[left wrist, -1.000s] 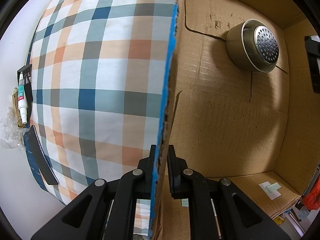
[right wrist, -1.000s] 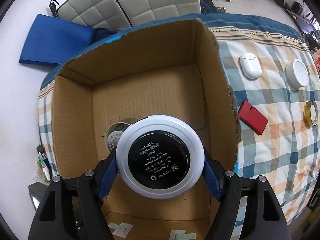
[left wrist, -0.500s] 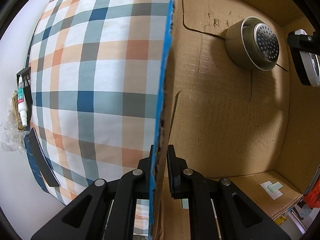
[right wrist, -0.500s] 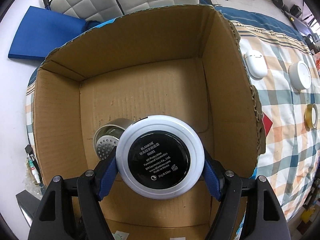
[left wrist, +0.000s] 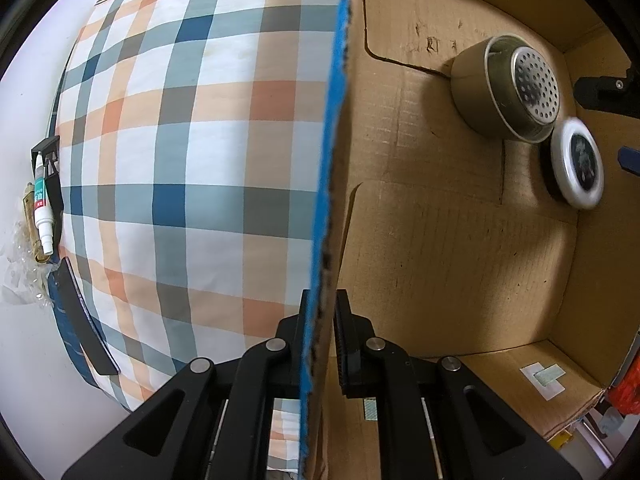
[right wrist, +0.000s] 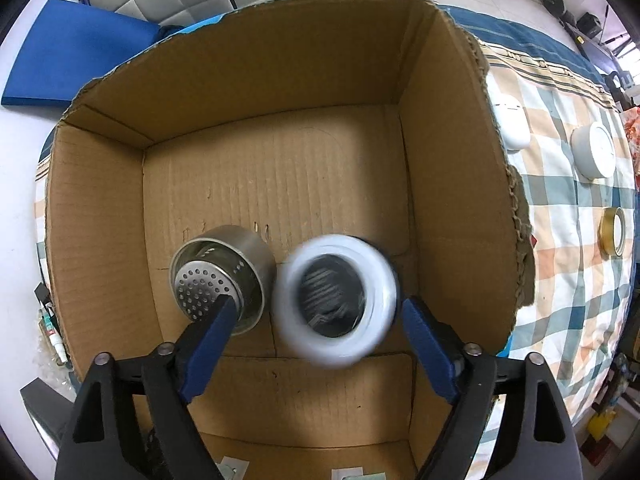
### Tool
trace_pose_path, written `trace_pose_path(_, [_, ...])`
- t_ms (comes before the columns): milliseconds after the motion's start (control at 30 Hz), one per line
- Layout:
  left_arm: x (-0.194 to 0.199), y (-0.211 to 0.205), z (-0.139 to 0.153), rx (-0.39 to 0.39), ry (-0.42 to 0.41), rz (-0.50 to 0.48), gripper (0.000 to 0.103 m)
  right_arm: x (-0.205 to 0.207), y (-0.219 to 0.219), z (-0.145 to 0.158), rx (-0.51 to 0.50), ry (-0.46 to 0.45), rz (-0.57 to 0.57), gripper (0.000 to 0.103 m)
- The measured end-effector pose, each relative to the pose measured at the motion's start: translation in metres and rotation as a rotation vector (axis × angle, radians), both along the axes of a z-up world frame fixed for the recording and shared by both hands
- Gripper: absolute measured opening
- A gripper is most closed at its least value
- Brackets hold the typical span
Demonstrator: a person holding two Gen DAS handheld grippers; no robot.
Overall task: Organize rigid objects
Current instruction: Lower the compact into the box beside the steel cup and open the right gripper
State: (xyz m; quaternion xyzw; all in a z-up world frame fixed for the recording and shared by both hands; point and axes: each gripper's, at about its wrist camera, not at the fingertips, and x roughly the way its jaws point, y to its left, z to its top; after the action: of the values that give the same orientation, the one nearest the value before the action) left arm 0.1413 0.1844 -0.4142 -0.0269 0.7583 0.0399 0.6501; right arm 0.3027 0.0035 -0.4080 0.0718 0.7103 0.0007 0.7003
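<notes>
A round white compact with a black label [right wrist: 336, 300] is blurred and free inside the cardboard box [right wrist: 280, 176], apart from both blue pads. My right gripper [right wrist: 316, 312] hangs over it with its jaws opening and wide of it. The compact [left wrist: 578, 168] lies next to a metal strainer cup [left wrist: 508, 88] on the box floor; the same cup [right wrist: 220, 276] shows beside my right gripper's left finger. My left gripper [left wrist: 320, 312] is shut on the box's blue-edged wall [left wrist: 332, 160].
On the plaid cloth [right wrist: 580, 240] right of the box lie a white case [right wrist: 514, 128], a round white puck [right wrist: 594, 156] and a gold tape ring [right wrist: 612, 236]. A glue tube [left wrist: 42, 204] sits at the cloth's left edge. A blue mat [right wrist: 72, 48] lies behind.
My right gripper sank into the box and let go of the compact, which dropped toward the floor beside the strainer cup. The left gripper kept its hold on the wall.
</notes>
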Motion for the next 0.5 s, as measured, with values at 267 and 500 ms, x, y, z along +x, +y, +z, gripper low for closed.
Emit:
trace_pose_path(267, [-0.003, -0.002, 0.001, 0.002, -0.003, 0.0, 0.007, -0.007, 0.006, 0.006, 0.006, 0.006, 0.029, 0.103])
trace_pose_path(500, [-0.004, -0.002, 0.004, 0.004, -0.005, 0.002, 0.007, -0.028, 0.019, 0.028, 0.024, -0.034, 0.082, 0.103])
